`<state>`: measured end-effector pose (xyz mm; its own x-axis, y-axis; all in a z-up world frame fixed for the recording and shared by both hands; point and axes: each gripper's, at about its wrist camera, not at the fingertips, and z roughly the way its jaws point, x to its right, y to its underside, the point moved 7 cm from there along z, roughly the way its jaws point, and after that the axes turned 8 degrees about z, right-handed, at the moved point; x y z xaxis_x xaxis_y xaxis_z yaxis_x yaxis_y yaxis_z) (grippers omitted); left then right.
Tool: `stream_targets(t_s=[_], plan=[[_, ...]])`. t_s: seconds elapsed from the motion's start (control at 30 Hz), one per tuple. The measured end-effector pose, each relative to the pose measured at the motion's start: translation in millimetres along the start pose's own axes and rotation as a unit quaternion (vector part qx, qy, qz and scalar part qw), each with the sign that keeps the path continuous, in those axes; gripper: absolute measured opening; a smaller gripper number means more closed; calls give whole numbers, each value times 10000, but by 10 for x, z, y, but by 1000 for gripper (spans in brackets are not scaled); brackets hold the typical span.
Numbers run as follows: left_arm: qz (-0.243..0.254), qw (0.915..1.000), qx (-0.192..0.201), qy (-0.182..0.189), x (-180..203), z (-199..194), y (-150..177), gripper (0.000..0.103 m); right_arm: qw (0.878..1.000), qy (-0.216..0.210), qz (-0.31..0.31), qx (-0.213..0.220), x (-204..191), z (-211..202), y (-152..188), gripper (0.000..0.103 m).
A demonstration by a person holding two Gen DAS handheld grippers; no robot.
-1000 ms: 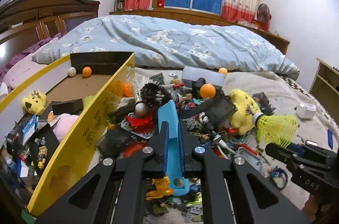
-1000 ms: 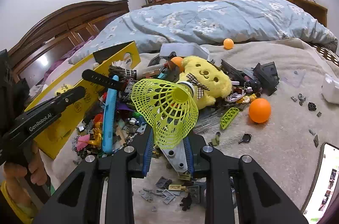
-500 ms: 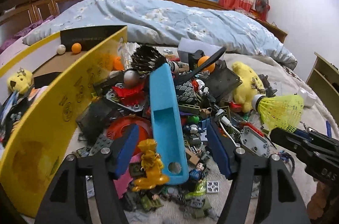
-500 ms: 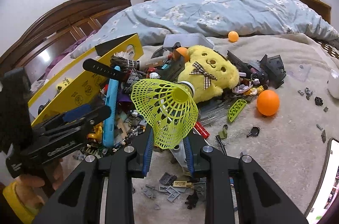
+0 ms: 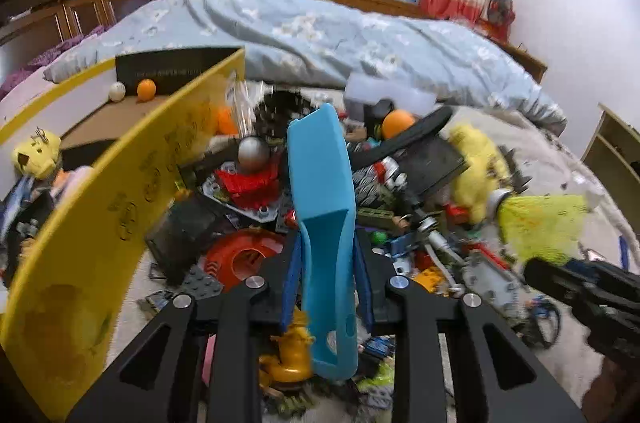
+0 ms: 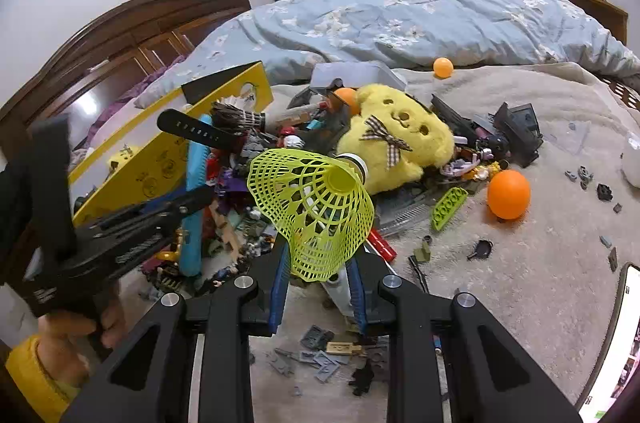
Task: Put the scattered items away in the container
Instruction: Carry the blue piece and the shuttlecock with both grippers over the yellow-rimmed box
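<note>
Left wrist view shows the left gripper closed on a long blue plastic piece. This piece is bright sky blue, smooth, wider and rounded at the far end, and narrower near the camera, where a small hole goes through it. The blue pads press on its two sides, and its far end points up over the toy pile. At the left stands the yellow cardboard box, with its near wall just beside the pile. Inside the box lie a white ball, an orange ball and a small yellow plush. The picture is a little blurred, so small parts in the pile are hard to name.

From the right wrist, the right gripper holds a yellow-green plastic shuttlecock by the edge of its net skirt. The skirt is an open mesh cone and its white cork end points away from the camera, toward a big yellow plush bear with a checked bow. The shuttlecock is above the beige blanket, in front of the pile. An orange ball rests on the blanket to the right, and another orange ball lies near the light blue quilt. In this view the left gripper is at the left with the blue piece between its fingers, beside the yellow box.
</note>
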<state>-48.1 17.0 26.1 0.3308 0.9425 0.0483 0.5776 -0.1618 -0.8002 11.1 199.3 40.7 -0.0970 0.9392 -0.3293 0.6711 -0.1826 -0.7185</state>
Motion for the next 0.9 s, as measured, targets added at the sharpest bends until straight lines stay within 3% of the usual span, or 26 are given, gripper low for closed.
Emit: stream_targets(t_s=[0.3, 0.53, 0.9], plan=[[-92, 9989, 407, -211, -271, -583, -349, 24, 9986, -398, -362, 2, -449, -4, -133, 26], [-183, 9937, 623, -909, -796, -1000, -537, 24, 9933, -893, -726, -75, -1023, 107, -282, 26], [-553, 9782, 450, -1951, -1825, -1185, -362, 24, 9789, -1500, -1377, -152, -2050, 318, -372, 26]])
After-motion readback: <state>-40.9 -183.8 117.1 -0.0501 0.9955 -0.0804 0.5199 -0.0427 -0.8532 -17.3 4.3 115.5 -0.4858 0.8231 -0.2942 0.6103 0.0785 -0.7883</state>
